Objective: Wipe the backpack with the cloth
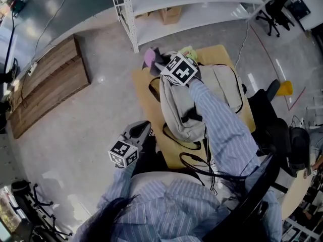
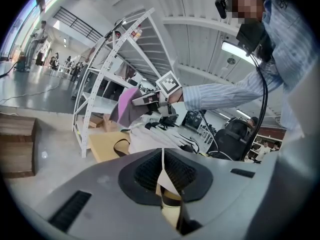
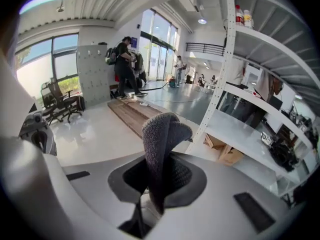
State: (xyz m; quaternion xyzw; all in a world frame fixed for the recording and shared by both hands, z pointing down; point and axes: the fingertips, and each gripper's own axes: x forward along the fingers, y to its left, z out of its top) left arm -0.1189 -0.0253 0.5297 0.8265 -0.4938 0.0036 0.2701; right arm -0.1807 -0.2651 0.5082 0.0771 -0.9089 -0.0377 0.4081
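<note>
Progress, judged from how things lie: the cloth (image 1: 150,58) is picked up and brought to the backpack (image 1: 174,105), so the fetching part is done; the wiping itself looks barely begun or mid-stroke at best. No wiped vs unwiped patch shows on the fabric, so can't say how much is covered; prob most of the surface is left, esp. the lower half toward the frame's centre.

Right gripper (image 1: 162,64): upper centre of the head view, at the far top end of the backpack, arm stretched over the bag. Its jaws are clamped on the cloth, and in the right gripper view a dark, nubbly fold (image 3: 165,134) stands up from between them. In the left gripper view the cloth (image 2: 127,109) shows pinkish, hanging just over the bag's top edge (image 2: 150,141); touching or a hair above, can't tell.

Left gripper (image 1: 144,129): lower left of the head view, off the table (image 1: 144,92) edge, well apart from cloth and bag. Its jaws are closed w/ nothing between them; it's idle and not steadying the bag.

Backpack: light grey, lying flat on the tan table, centre of the head view, straps trailing toward the lower edge; partly under the right sleeve.
</note>
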